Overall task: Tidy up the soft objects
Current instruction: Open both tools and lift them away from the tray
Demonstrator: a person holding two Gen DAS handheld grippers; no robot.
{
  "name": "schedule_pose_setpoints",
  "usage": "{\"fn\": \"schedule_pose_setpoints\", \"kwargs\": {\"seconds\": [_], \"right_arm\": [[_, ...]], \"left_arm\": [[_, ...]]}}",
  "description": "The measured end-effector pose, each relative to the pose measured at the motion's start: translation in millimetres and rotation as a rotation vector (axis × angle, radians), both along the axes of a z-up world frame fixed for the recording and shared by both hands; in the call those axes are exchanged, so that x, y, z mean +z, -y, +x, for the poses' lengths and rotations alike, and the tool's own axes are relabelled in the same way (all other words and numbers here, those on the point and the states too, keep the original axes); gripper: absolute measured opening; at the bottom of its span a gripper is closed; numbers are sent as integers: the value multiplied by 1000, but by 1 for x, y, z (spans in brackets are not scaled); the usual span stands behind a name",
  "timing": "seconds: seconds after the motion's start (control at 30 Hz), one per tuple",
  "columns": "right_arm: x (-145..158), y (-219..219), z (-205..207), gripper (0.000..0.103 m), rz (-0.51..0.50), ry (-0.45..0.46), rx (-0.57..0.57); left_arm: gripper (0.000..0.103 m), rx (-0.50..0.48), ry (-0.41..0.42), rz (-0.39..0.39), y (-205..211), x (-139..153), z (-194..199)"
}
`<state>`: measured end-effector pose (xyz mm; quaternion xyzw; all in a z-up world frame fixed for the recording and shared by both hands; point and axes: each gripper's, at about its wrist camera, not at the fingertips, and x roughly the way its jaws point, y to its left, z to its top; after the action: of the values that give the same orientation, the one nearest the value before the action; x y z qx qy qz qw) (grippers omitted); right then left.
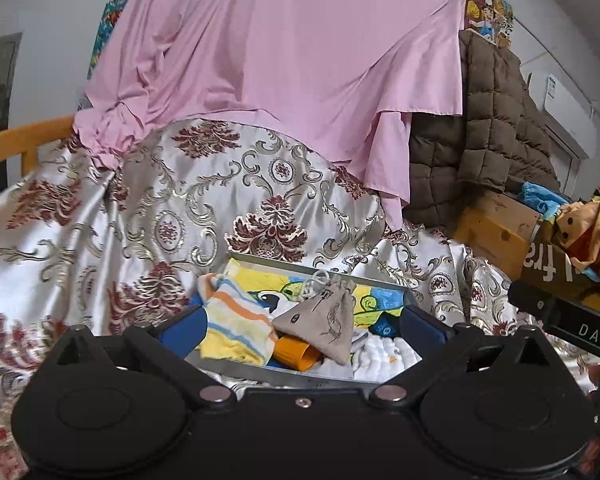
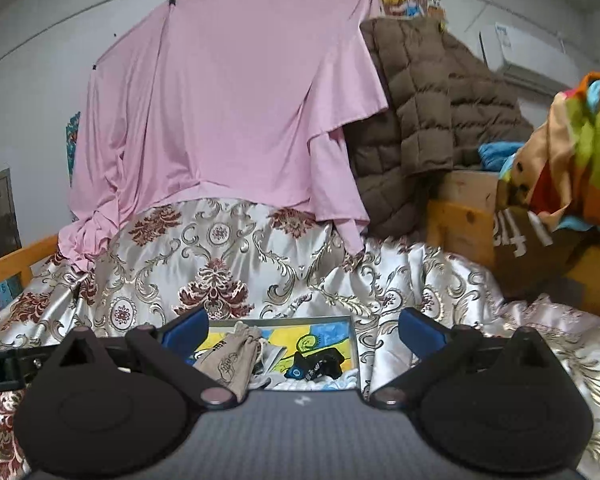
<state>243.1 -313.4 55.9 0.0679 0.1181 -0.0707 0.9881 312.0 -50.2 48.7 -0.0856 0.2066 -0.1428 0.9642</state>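
With both my left gripper [image 1: 300,326] and right gripper [image 2: 302,330] spread wide and empty above the tray [image 1: 324,272] piled with striped sock [image 1: 236,328] and drawstring pouch [image 1: 324,320], I risk snagging the satin cloth [image 1: 148,208].

"DAS" on black bar [image 1: 592,338]; "fra" on brown box [image 1: 548,268].

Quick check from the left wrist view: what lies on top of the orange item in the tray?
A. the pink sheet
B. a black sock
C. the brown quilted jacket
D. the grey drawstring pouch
D: the pouch overlaps the orange item inside the tray, beside the striped sock.
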Motion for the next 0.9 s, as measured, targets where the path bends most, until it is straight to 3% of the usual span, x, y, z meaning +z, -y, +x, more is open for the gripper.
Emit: {"fn": "schedule_pose_setpoints", "kwargs": {"seconds": [0.4, 0.7, 0.77, 0.9], "right_arm": [[0, -29, -82, 103, -50, 89, 46], [-5, -46, -134, 103, -64, 159, 60], [-7, -49, -142, 103, -62, 154, 57], [-16, -54, -152, 103, -57, 61, 60]], "left_arm": [[102, -11, 16, 53, -37, -3, -82], [102, 45, -9, 53, -61, 5, -119], [102, 48, -19, 102, -62, 5, -126], [102, 25, -66, 152, -65, 4, -130]]}}
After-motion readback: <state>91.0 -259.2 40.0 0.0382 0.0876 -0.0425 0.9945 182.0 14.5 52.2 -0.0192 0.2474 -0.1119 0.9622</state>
